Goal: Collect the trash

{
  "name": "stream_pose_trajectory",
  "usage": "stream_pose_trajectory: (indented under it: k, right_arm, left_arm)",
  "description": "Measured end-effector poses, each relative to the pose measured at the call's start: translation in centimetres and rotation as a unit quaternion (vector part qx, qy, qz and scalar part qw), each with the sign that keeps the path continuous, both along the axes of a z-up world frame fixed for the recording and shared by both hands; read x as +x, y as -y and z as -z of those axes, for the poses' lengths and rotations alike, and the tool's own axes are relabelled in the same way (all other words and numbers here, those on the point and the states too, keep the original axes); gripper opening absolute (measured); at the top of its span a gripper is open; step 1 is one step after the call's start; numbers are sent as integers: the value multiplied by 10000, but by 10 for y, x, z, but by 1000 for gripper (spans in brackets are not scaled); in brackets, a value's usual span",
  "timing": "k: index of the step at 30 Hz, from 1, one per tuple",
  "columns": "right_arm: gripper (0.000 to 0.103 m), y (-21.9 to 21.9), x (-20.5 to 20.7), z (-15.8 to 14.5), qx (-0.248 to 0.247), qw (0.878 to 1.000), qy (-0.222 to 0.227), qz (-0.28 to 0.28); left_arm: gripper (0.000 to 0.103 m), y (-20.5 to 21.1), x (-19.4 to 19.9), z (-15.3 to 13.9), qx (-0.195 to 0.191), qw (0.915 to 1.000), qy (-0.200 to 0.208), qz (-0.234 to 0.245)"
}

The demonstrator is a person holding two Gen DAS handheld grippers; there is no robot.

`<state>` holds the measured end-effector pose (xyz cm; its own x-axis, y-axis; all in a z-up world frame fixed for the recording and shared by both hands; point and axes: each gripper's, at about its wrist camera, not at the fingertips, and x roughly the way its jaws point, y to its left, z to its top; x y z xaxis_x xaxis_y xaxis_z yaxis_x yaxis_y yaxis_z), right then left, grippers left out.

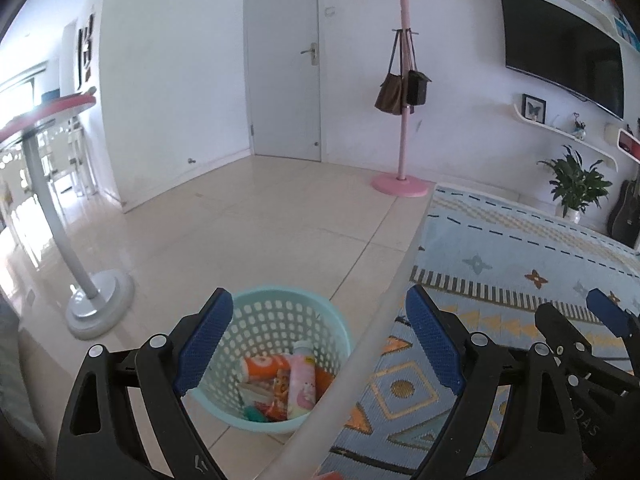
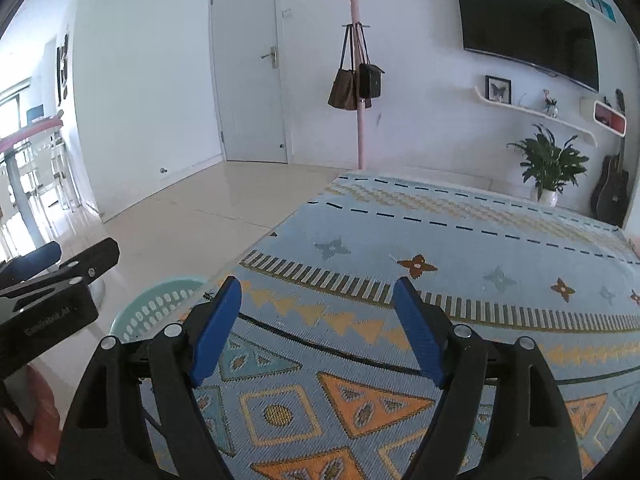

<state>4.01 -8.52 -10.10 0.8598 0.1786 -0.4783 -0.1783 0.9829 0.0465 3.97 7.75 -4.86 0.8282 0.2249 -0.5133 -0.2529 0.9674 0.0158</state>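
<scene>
In the left wrist view, the left gripper (image 1: 320, 344) stood spread and empty above the turquoise basket (image 1: 256, 320), which sat on the floor beside the table edge (image 1: 360, 360) and held the trash (image 1: 288, 384): a pink bottle and orange wrappers whose print was too blurred to read. Lowered carelessly, a finger could tip the light basket.

In the right wrist view, the right gripper (image 2: 316, 332) was spread and empty over the patterned tablecloth (image 2: 480, 240). No trash showed there. The fingers could snag the cloth. Lettering on the other gripper was unreadable.
</scene>
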Motion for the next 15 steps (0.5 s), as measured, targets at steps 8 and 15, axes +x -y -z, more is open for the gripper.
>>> stream_pose_trajectory:
  k: [8, 15]
  right_arm:
    - [74, -1, 3, 1, 12, 10000, -75, -18]
    - [74, -4, 3, 1, -52, 9999, -94, -3]
  left_arm:
    - [86, -2, 0, 1, -62, 10000, -22, -11]
    - [87, -1, -3, -1, -68, 10000, 4, 36]
